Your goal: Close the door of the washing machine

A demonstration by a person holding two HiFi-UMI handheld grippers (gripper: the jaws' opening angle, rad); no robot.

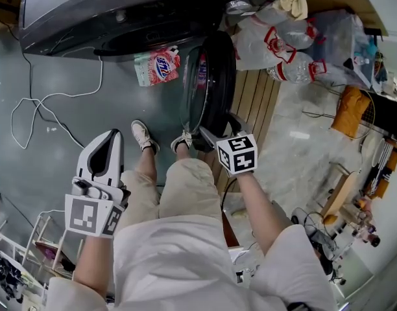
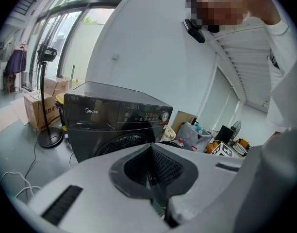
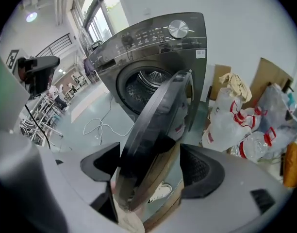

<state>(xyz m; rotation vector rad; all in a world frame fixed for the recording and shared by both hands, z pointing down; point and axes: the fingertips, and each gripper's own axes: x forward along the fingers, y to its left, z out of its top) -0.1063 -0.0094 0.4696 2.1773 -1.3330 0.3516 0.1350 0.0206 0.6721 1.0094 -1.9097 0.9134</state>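
The dark grey washing machine point(image 1: 120, 11) stands ahead of me, and its round door point(image 1: 208, 83) hangs open, edge-on to me. In the right gripper view the door point(image 3: 158, 115) swings out from the drum opening point(image 3: 143, 84). My right gripper point(image 1: 206, 135) is open, one jaw on each side of the door's lower rim; the right gripper point(image 3: 148, 174) has its left pad close against the door. My left gripper point(image 1: 109, 138) is shut on nothing, low at the left, away from the machine. The left gripper point(image 2: 151, 178) points at the machine's front point(image 2: 114, 115).
A pink detergent bag point(image 1: 156, 65) lies by the machine's foot. White cable point(image 1: 36, 115) loops across the floor at left. Filled plastic bags point(image 1: 276, 41) and wooden decking point(image 1: 250, 102) lie right of the door. A standing fan point(image 2: 46, 101) and cardboard boxes point(image 2: 41, 110) stand left of the machine.
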